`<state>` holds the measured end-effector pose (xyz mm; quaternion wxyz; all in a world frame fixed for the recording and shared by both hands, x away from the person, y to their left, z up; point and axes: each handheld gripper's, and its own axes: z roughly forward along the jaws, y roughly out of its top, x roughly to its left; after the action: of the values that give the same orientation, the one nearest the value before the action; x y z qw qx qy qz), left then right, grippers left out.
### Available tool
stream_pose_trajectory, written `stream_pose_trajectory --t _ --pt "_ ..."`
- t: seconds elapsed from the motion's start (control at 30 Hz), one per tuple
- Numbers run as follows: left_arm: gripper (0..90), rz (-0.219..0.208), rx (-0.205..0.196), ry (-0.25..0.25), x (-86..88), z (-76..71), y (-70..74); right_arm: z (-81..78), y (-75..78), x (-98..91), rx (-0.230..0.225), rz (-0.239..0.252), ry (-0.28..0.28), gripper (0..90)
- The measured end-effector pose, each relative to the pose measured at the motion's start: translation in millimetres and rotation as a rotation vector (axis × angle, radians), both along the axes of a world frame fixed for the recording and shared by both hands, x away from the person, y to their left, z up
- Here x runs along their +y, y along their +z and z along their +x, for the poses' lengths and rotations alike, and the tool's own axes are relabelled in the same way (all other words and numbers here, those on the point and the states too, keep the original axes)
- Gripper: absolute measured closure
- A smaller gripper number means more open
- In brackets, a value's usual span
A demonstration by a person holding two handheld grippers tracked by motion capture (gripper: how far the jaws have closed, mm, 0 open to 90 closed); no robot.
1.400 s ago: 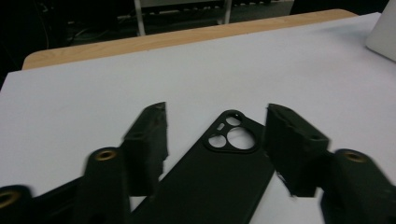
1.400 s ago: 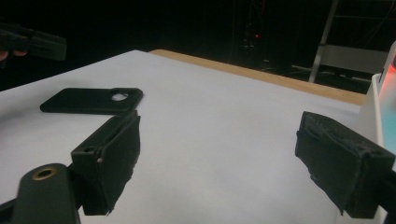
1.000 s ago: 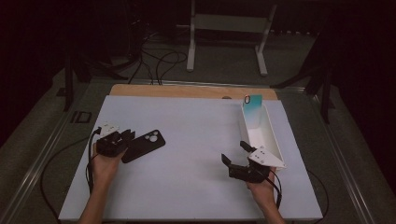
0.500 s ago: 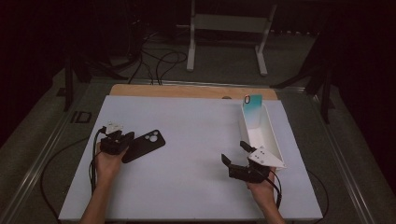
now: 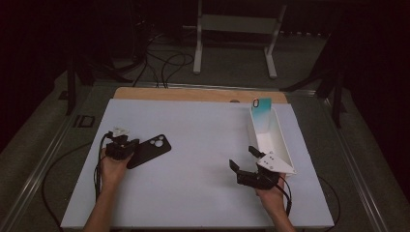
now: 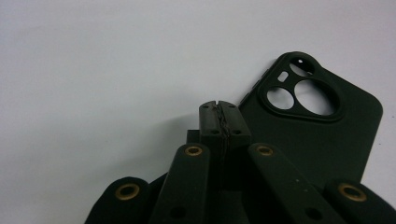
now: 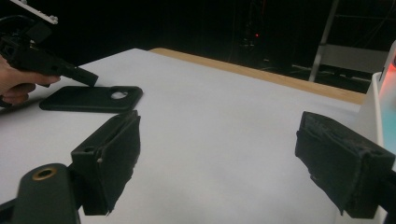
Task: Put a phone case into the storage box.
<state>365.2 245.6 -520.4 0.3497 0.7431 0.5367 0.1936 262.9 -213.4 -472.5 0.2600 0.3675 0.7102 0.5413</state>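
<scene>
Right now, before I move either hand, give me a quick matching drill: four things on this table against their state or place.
1 left gripper
2 right gripper
3 black phone case
4 white tray

a jaws wide apart
b lies flat on the white board
c jaws pressed together, nothing between
d stands along the board's right edge

1-c, 2-a, 3-b, 4-d

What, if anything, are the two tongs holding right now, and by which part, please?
Nothing is held. The left tongs are shut on themselves beside the edge of the black phone case; the right tongs stand open over bare table.
</scene>
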Motion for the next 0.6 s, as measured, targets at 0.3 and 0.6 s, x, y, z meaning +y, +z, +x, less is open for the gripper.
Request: stream_pose_trajectory --t 0.3,0.6 --pt "89.6 0.006 0.037 0.049 10.9 3.4 -3.2 0.6 -0.8 -0.3 0.002 0.001 -0.006 13.9" --pt "89.7 -0.032 0.080 0.020 9.5 -4.7 -1.8 0.4 -0.6 -0.4 0.000 -0.002 -0.001 14.0"
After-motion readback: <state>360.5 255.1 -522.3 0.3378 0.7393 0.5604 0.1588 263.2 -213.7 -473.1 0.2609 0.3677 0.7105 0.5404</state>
